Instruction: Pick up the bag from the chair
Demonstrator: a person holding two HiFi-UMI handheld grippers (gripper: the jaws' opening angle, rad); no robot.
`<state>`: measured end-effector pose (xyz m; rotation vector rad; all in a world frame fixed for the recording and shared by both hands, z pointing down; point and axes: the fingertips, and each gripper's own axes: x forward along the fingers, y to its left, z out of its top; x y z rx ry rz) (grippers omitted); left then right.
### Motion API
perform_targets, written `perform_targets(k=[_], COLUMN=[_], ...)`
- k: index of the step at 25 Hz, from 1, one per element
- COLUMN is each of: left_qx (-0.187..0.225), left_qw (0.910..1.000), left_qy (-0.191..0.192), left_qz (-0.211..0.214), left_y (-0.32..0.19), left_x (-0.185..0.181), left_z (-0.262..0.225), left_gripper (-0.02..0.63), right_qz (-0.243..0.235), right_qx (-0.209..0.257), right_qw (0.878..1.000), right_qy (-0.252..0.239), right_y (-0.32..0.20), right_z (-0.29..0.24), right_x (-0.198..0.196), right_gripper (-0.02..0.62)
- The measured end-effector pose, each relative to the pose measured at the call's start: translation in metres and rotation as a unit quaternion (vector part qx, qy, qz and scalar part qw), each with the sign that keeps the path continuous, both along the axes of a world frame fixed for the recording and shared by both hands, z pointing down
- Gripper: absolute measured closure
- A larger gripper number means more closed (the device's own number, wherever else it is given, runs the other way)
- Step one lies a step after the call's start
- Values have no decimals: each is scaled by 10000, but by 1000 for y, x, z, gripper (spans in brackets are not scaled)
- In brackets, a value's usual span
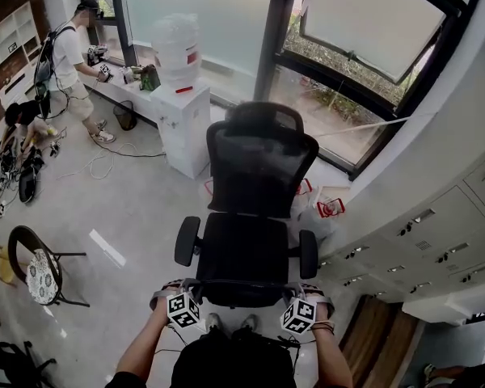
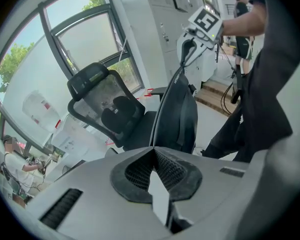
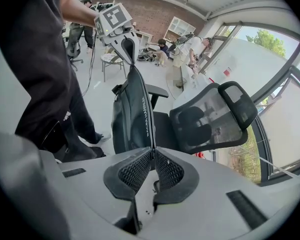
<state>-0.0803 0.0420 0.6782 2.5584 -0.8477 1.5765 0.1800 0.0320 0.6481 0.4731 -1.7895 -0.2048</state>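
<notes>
A black bag [image 1: 242,292] hangs stretched between my two grippers, just in front of the seat of a black mesh office chair [image 1: 259,168]. My left gripper [image 1: 178,297] is shut on the bag's left upper edge, and my right gripper [image 1: 304,301] is shut on its right upper edge. In the left gripper view the jaws [image 2: 152,150] pinch the thin top edge, and the bag [image 2: 179,114] runs away toward the other gripper [image 2: 192,39]. In the right gripper view the bag [image 3: 135,114] stands edge-on from the closed jaws [image 3: 153,151] up to the left gripper [image 3: 125,39].
A white cabinet with a water bottle [image 1: 180,95] stands behind the chair on the left. Grey lockers [image 1: 436,233] line the right wall. A round-seat chair [image 1: 36,275] is at the left, a person [image 1: 69,55] works at the far left, and red-and-white items [image 1: 330,208] lie by the window.
</notes>
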Motion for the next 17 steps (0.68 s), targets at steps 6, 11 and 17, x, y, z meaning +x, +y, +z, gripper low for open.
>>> perform_targets(k=[6, 11, 17], left_qx=[0, -26, 28], left_qw=[10000, 9999, 9999], left_qy=[-3, 23, -23], left_qz=[76, 97, 115], left_y=[3, 6, 7], left_x=[0, 2, 2], left_z=[2, 3, 1], left_gripper=[604, 604, 604], right_qz=[26, 46, 55], right_qx=[-18, 14, 27], right_qw=[10000, 10000, 10000], right_qy=[1, 19, 20], right_y=[6, 7, 12], right_z=[1, 0, 0], right_x=[0, 1, 2], right_gripper=[571, 571, 571])
